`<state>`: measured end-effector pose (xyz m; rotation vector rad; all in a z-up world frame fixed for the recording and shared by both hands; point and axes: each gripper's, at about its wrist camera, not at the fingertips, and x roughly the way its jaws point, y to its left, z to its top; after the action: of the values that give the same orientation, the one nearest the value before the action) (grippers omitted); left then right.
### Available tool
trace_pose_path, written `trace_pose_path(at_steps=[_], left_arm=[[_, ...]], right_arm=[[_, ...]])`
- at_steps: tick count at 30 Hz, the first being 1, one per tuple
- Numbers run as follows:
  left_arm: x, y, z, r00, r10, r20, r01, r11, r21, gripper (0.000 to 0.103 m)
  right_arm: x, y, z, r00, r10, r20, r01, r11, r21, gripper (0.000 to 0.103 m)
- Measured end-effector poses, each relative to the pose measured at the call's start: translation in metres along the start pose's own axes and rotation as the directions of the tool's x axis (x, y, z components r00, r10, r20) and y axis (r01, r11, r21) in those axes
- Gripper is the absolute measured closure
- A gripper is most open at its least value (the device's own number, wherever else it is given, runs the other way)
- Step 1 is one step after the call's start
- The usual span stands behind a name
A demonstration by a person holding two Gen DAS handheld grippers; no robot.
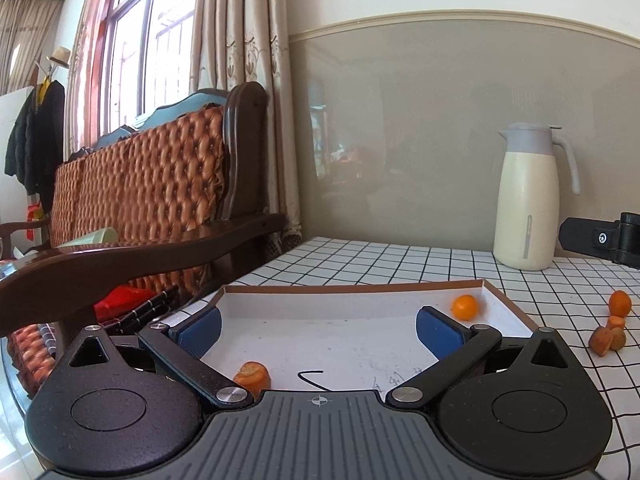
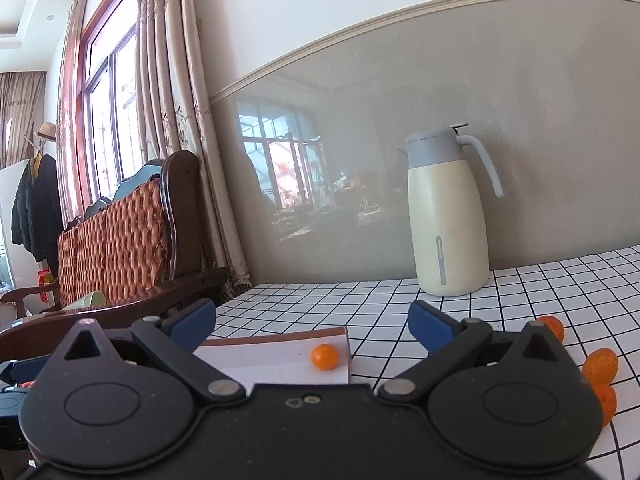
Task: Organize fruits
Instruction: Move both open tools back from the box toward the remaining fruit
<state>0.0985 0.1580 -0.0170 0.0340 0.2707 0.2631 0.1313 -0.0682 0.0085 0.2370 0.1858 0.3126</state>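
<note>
Left wrist view is showing the left claw [image 1: 318,326] standing wide apart, gripping nothing, above a shallow white tray [image 1: 360,290] sitting on the checkered surface [image 1: 400,258]. One round orange fruit [image 1: 465,307] is lying in the tray's far right corner, and a cut orange piece [image 1: 252,376] is lying near its front. More fruits [image 1: 619,303] are resting on the surface beside the tray. Right claw [image 2: 312,326] is likewise gaping empty before a cream jug [image 2: 448,216].

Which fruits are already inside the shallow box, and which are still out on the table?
In: two fruits in the box, a round one and a cut one. Out: a cluster on the checked tablecloth.
</note>
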Motion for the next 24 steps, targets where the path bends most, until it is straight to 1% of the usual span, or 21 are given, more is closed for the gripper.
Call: trace_pose_path(at_steps=[3, 8, 13, 18, 24], left_arm=[[-0.004, -0.009, 0.000, 1.000, -0.018, -0.002, 0.018, 1.000, 0.005, 0.000], [-0.009, -0.026, 0.000, 0.999, -0.049, 0.000, 0.049, 0.998, 0.026, 0.000], [-0.013, -0.046, 0.001, 0.995, -0.104, -0.003, 0.104, 0.994, 0.034, 0.000], [-0.019, -0.076, 0.001, 0.987, -0.161, 0.002, 0.160, 0.984, 0.080, 0.000], [-0.026, -0.109, -0.002, 0.970, -0.243, -0.007, 0.242, 0.964, 0.113, 0.000]], right_arm=[[-0.005, -0.004, 0.000, 0.999, 0.021, -0.032, -0.021, 1.000, 0.002, 0.006], [-0.014, -0.012, -0.001, 0.997, 0.033, -0.064, -0.032, 0.999, 0.011, 0.006], [-0.027, -0.025, -0.001, 0.997, 0.003, -0.076, -0.004, 1.000, -0.006, 0.006], [-0.040, -0.042, -0.003, 0.995, -0.037, -0.094, 0.035, 0.999, -0.019, 0.006], [-0.058, -0.070, -0.001, 0.990, -0.108, -0.093, 0.108, 0.994, -0.004, 0.006]])
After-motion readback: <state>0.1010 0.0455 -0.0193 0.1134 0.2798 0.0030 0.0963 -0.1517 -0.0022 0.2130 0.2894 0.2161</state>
